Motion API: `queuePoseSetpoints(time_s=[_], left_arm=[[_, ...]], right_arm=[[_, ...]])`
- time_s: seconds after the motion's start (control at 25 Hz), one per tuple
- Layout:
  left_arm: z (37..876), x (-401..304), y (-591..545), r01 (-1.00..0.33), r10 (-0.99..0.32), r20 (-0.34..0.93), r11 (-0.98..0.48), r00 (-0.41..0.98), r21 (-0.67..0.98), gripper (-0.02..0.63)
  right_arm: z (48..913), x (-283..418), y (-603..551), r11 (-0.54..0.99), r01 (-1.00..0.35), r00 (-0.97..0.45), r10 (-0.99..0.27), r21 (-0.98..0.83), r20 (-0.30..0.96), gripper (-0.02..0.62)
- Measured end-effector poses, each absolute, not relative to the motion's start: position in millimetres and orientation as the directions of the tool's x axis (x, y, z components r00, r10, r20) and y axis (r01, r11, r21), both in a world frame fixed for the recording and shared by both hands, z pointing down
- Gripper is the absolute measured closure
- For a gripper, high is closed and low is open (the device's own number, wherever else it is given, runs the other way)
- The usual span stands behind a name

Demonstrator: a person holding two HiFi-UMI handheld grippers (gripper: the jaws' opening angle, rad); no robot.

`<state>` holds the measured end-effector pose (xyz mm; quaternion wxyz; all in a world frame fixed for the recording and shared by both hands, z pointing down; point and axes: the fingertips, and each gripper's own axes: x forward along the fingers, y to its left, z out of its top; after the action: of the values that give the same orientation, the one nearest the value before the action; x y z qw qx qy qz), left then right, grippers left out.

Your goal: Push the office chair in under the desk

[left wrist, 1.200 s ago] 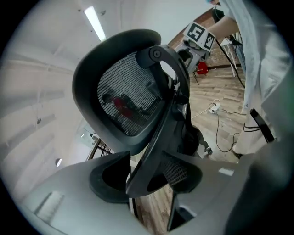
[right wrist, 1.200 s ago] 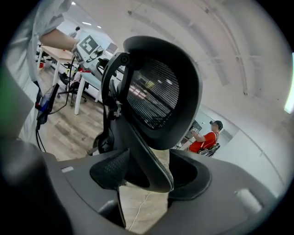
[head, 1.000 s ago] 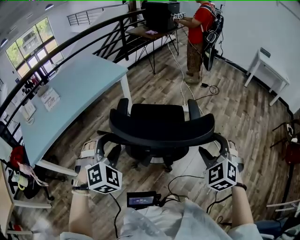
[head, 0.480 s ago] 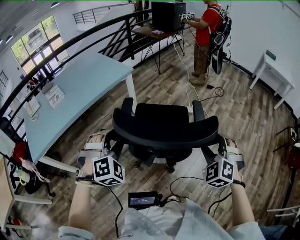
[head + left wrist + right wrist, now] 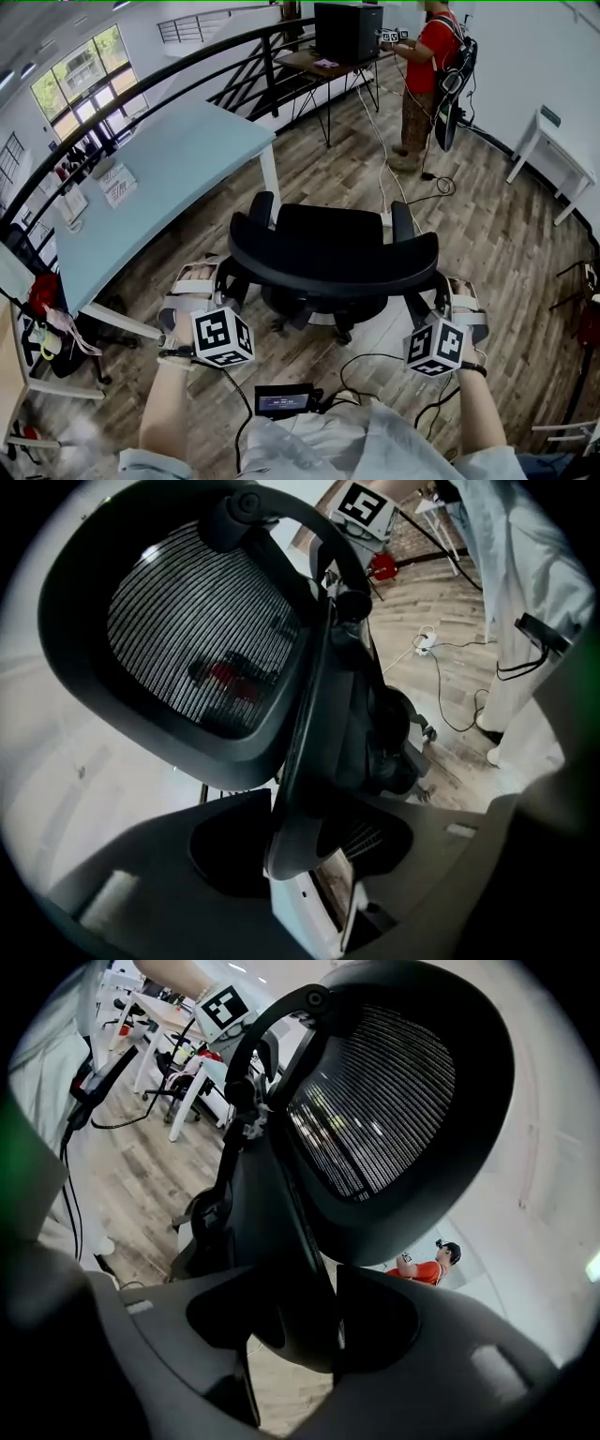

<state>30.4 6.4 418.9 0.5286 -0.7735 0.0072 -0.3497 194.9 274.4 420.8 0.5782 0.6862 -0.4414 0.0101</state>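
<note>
Head view has the office chair [image 5: 333,253] standing out on the wooden floor [image 5: 506,244], just off the near corner of the pale blue bench [image 5: 159,178]. It is wholly clear of the bench, with no part of the seat [image 5: 328,223] under the top. So the push itself is not done.

What looks done is the taking hold. The left tool [image 5: 223,286] sits at the end of the curved backrest [image 5: 333,272] nearer the bench, and the left gripper view shows its jaws pinching the dark rim of that backrest. The right tool [image 5: 437,289] sits at the end farther from the bench. Its jaws have just been closing, with the rim between them. A sliver of floor shows beside the rim there, so I judge them spread around it and not clamped.

By my reading, almost everything is left. The right side's grip needs finishing, then the chair has to be swung toward the bench's open side and rolled in past the white corner leg [image 5: 272,183].
</note>
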Motion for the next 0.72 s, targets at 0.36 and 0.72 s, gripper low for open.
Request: queuePoseSetpoints(time_s=[0.36, 0.72], left_arm=[[415.4, 27.7, 6.8, 0.351, -0.425, 0.514, -0.405, 0.746, -0.844, 0.431], [416.1, 23.0, 6.7, 0.387, -0.435, 0.536, -0.387, 0.723, -0.837, 0.437]], right_arm=[[418.9, 193.9, 273.9, 0.085, -0.610, 0.601, -0.598, 0.788, 0.530, 0.368], [419.5, 193.3, 270.9, 0.096, -0.601, 0.594, -0.610, 0.794, 0.524, 0.371]])
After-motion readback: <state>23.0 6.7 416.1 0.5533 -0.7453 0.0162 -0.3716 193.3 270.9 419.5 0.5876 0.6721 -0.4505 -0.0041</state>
